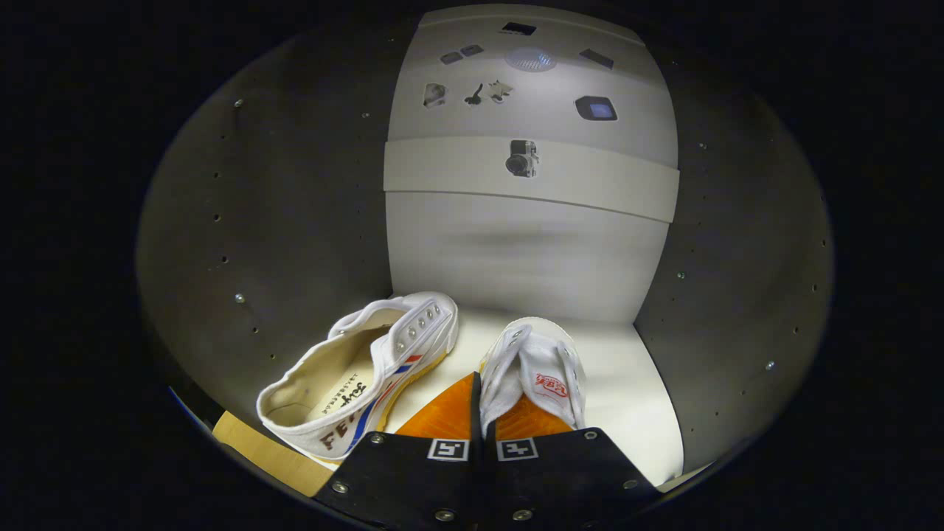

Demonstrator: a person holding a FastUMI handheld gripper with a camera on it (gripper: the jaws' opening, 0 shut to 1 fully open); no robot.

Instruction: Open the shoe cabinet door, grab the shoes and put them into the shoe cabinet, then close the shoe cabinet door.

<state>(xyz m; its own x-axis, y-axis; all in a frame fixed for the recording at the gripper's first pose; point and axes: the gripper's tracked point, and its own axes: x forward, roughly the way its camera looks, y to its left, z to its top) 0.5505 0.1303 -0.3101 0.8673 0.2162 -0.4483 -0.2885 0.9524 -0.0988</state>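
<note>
Gripper point(479, 402): orange fingers point(442, 420) drawn narrow, pinching the inner side wall and tongue of the right shoe point(535, 369); both pads press on it. This shoe sits at 12 o'clock, toe pointing away, resting on the shoe cabinet point(634, 383) shelf. Left shoe point(361, 376) at 10 o'clock, just beside the fingers, heel toward camera, also on the shelf. Cabinet back panel point(527, 254) beyond at 12; dark side walls point(280, 221) at 9 and 3.
</note>
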